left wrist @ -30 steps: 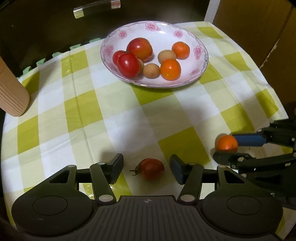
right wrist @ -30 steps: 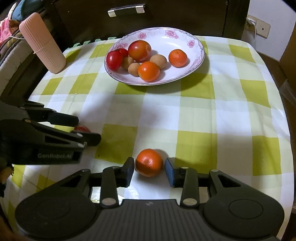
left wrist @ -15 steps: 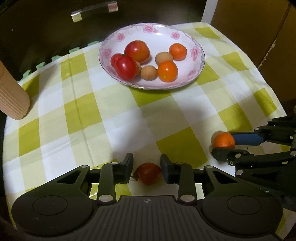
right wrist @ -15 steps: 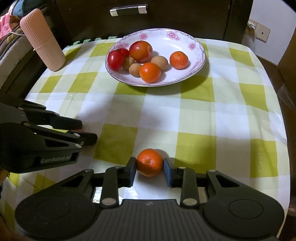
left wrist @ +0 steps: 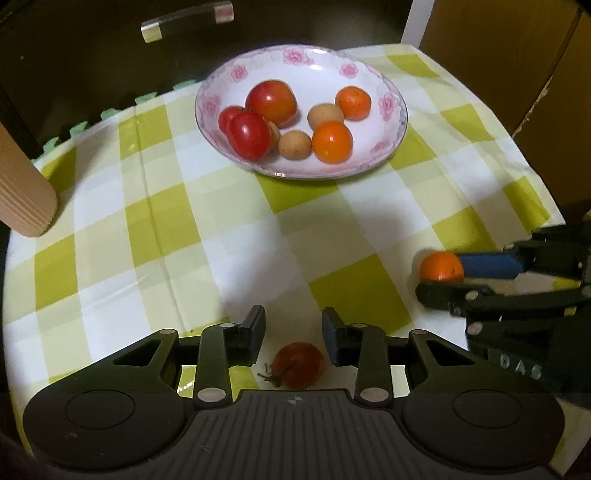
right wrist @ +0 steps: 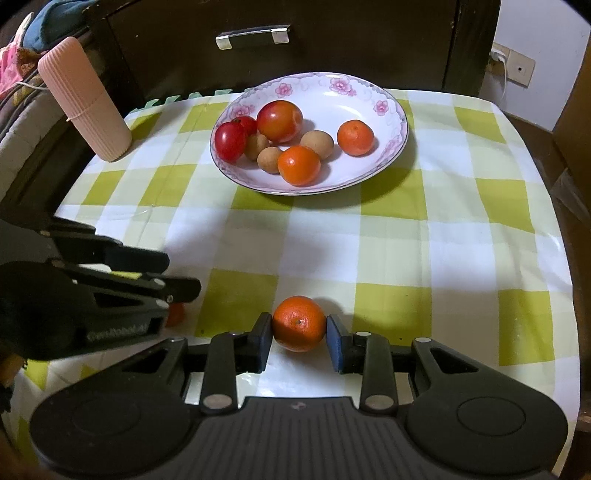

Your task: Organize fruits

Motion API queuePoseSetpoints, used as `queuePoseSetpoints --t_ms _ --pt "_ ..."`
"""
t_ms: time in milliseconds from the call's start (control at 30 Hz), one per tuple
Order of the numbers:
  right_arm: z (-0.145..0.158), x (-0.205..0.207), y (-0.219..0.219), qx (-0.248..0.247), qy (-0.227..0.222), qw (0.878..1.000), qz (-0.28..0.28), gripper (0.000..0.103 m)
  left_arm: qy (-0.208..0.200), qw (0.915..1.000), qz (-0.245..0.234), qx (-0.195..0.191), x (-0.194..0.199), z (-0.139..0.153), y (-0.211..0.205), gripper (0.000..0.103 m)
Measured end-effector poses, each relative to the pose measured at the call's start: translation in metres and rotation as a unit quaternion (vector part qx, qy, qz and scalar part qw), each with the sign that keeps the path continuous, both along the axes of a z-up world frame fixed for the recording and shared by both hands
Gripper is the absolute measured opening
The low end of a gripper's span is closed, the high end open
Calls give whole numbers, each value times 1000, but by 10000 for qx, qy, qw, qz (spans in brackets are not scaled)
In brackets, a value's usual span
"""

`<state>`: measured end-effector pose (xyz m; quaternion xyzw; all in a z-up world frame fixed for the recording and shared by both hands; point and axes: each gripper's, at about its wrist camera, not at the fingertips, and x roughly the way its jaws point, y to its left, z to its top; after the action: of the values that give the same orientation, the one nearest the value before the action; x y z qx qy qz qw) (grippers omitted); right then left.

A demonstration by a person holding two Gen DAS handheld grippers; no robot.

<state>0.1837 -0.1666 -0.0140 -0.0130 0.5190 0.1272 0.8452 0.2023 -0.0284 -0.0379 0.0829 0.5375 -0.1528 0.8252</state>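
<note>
A floral plate at the back of the checked cloth holds several tomatoes, oranges and small brown fruits. My right gripper is shut on a loose orange, also visible at the right of the left wrist view. My left gripper has its jaws apart; a small dark red tomato lies below and behind the fingertips, near the gripper body, not pinched. In the right wrist view the left gripper hides most of that tomato.
A ribbed pink cylinder stands at the table's left edge. A dark cabinet with a metal handle is behind the table. A wall socket is at the far right.
The left gripper narrowed around the small tomato, then lifted off with its jaws wider; the tomato stayed on the cloth under it. The right gripper closed onto the orange.
</note>
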Motion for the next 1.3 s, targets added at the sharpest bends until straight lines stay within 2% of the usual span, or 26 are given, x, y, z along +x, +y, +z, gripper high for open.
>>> queuePoseSetpoints --t_ms 67,133,300,400,667,933,1300 --pt "0 1 -1 3 2 10000 -15 30 23 10000 25 -7 0 1 3 50" --pt "0 1 -2 14 19 10000 -27 30 55 9999 65 -62 -2 4 7 61" --pt "3 -1 0 45 4 10000 0 31 43 10000 45 -14 -9 6 6 64" --pt "4 -3 1 40 -16 10000 19 31 119 9999 9 56 -9 0 4 61" --pt "3 -2 1 27 -6 10000 -1 30 87 9999 24 102 -7 -3 7 39" --pt "3 -2 3 9 -24 10000 11 30 -2 9997 -99 218 -13 -3 3 35" --pt "8 0 0 48 -129 9999 -79 30 -192 9998 57 -5 -5 11 7 35"
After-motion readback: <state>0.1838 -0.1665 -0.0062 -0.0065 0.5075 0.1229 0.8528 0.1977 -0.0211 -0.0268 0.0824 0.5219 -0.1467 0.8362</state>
